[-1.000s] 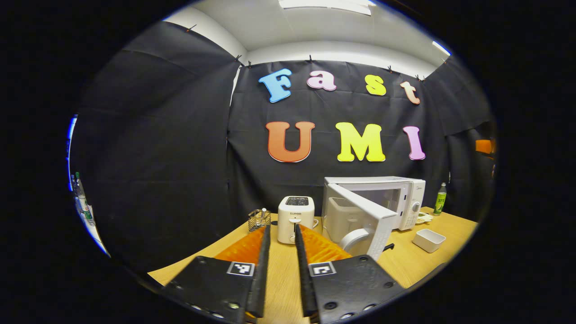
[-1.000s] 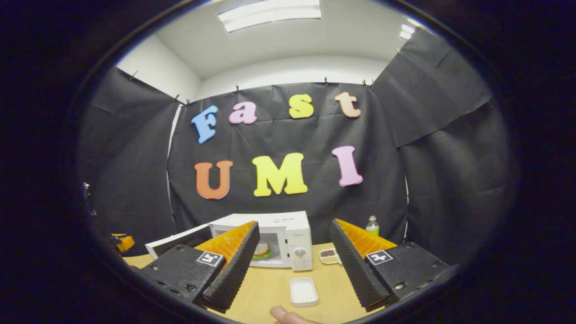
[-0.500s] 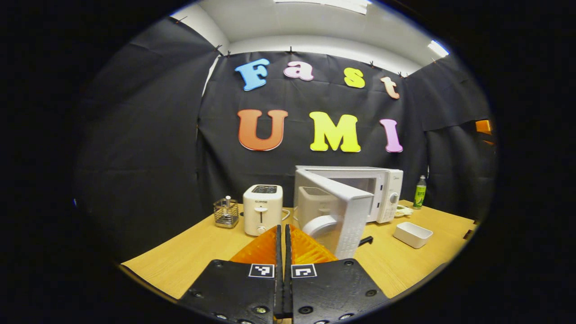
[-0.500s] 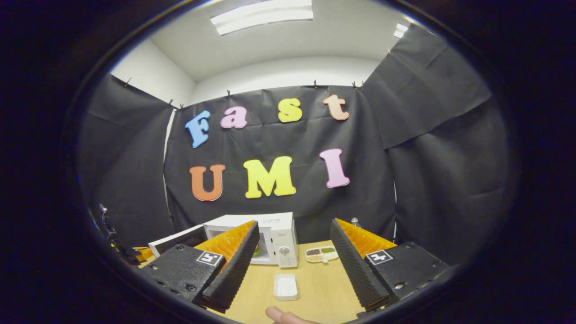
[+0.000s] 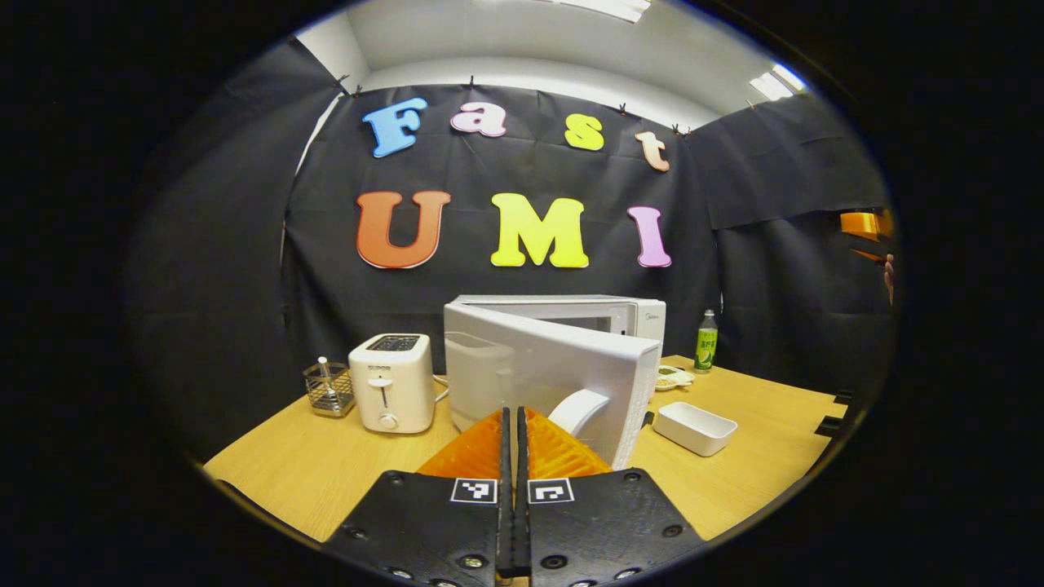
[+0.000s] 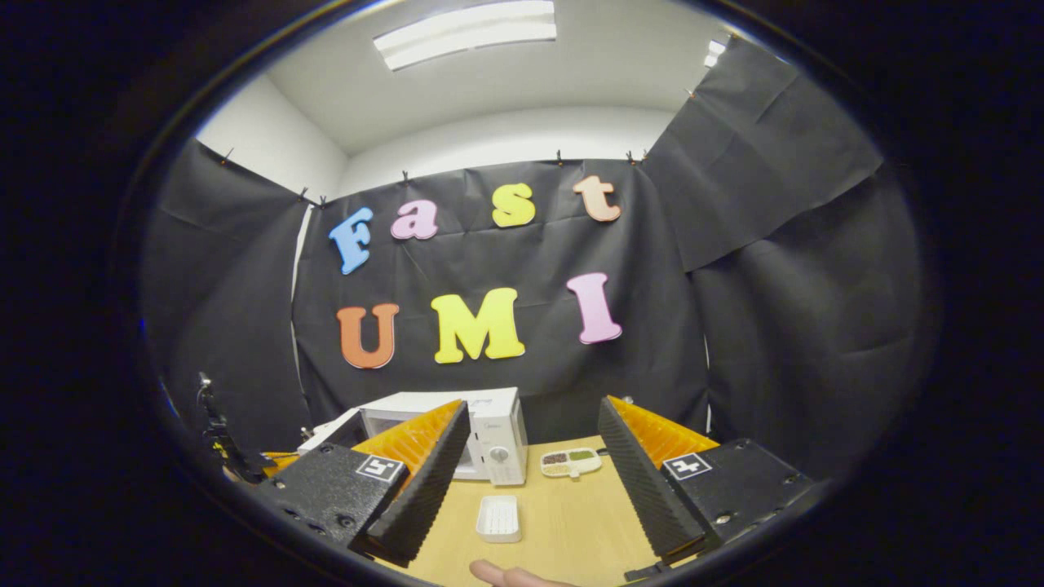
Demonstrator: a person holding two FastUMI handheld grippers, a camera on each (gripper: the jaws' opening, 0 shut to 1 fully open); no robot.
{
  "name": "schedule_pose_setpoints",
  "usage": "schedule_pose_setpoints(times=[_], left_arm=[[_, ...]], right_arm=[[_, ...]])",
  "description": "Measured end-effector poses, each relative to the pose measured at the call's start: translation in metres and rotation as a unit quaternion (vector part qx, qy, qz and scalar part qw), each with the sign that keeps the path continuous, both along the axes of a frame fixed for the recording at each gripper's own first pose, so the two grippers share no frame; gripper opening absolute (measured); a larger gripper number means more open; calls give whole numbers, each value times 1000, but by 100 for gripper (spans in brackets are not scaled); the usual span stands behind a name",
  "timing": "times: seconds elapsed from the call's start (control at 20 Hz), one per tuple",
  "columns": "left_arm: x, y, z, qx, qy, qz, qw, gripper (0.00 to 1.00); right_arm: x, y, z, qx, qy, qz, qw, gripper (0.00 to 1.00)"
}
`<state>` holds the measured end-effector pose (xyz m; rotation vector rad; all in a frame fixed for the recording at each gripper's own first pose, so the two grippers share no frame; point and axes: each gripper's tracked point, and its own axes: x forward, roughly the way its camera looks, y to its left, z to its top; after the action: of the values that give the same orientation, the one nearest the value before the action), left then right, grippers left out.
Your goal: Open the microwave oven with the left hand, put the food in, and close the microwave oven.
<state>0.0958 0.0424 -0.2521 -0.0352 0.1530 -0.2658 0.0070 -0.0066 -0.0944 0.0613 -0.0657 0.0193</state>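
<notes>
The microwave [image 5: 571,326] door [image 5: 546,379] has swung further closed than a moment ago, though it still stands ajar. The left gripper [image 5: 514,424], fingers pressed together on nothing, sits just before the door. Its view takes in a toaster [image 5: 391,393]; the right gripper [image 6: 526,456], spread wide and empty, frames a white tray [image 6: 498,518] on the table [image 6: 563,522].
</notes>
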Motion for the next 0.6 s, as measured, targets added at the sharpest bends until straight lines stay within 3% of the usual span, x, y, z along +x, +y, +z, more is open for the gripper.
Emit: schedule_pose_setpoints(times=[0.3, 0.35, 0.4, 0.45, 0.55, 0.6], left_arm=[[34, -57, -12, -19, 9, -65, 998, 0], [39, -66, -16, -27, 16, -75, 997, 0], [45, -71, -18, -32, 19, -82, 996, 0], [52, -78, -19, -35, 20, -86, 995, 0], [62, -89, -23, -40, 19, -92, 995, 0], [67, -94, -23, -43, 16, -93, 995, 0]], right_arm=[[-3, -33, -6, -1, 3, -16, 1000, 100], [-5, -37, -3, -3, -1, -16, 1000, 91], [-5, -40, 0, -8, -4, -17, 1000, 91], [-7, -44, 1, -14, -8, -21, 1000, 100], [-7, -50, 5, -24, -18, -25, 999, 100], [-6, -51, 5, -24, -20, -26, 999, 91]])
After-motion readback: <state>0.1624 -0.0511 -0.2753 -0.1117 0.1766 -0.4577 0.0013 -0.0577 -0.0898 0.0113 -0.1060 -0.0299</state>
